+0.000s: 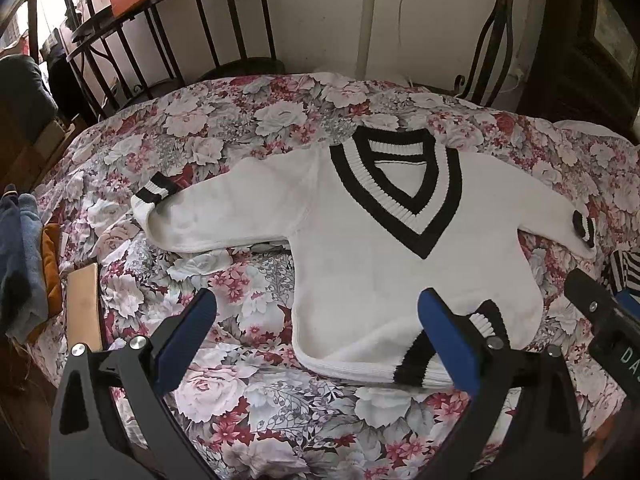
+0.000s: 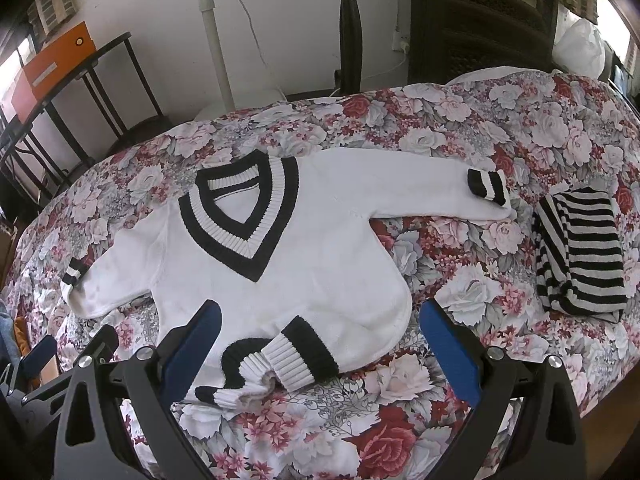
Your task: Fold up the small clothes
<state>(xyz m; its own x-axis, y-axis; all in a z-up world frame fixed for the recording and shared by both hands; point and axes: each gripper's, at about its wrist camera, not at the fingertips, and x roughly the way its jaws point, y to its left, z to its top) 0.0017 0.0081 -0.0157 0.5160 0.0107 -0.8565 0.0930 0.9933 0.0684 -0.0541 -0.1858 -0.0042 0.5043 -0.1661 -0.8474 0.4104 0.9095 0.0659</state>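
Note:
A small white sweater with a black-and-white V-neck lies face up on the floral bedspread, both sleeves spread out. Its striped hem is bunched and turned up at the near edge. My left gripper hovers open over the sweater's lower left part, its right finger above the hem. My right gripper is open too, straddling the bunched hem. Neither holds anything. The right gripper's body shows at the right edge of the left wrist view.
A folded black-and-white striped garment lies on the bed to the right of the sweater's sleeve cuff. A dark metal rack with an orange box stands behind the bed on the left. Clothes pile sits off the left edge.

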